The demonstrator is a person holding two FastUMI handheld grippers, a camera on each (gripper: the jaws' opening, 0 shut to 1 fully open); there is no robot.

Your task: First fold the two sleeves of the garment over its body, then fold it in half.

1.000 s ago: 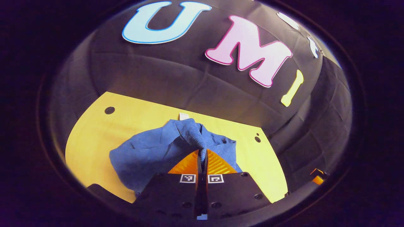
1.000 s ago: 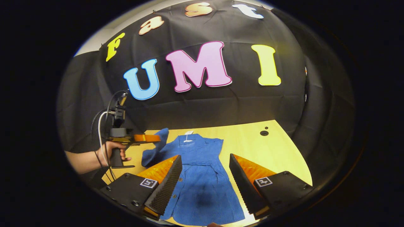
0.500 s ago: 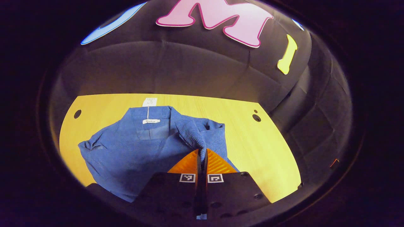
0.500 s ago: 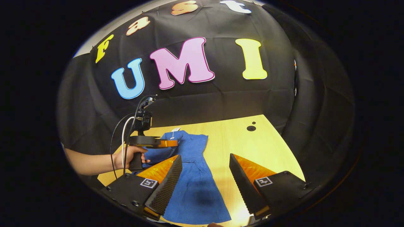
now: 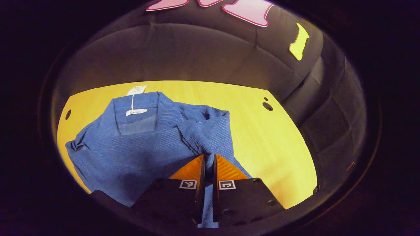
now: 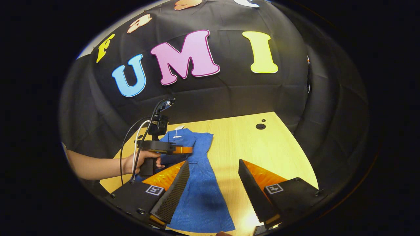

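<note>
- Left gripper view, left and centre: blue garment (image 5: 144,144) lies spread on the yellow desk (image 5: 272,144), collar toward the top of the frame, white tag (image 5: 136,112) inside the collar.
- Left gripper view, bottom centre: left tongs (image 5: 207,157) pinched nearly together on a fold of sleeve (image 5: 200,137) cloth, which lies over the garment body; a strip of blue shows between the fingers.
- Right gripper view, left: a hand (image 6: 139,160) grips the handle of the left tongs (image 6: 188,150), which sit low over the garment (image 6: 200,190) at centre left, below its collar.
- Right gripper view, bottom centre: right tongs (image 6: 213,170) spread wide, holding nothing; the lower garment lies on the desk (image 6: 249,141) between and under its fingers, nearer the left finger.
- Right gripper view, right: bare desk with two dark holes (image 6: 261,126) near the far edge.
</note>
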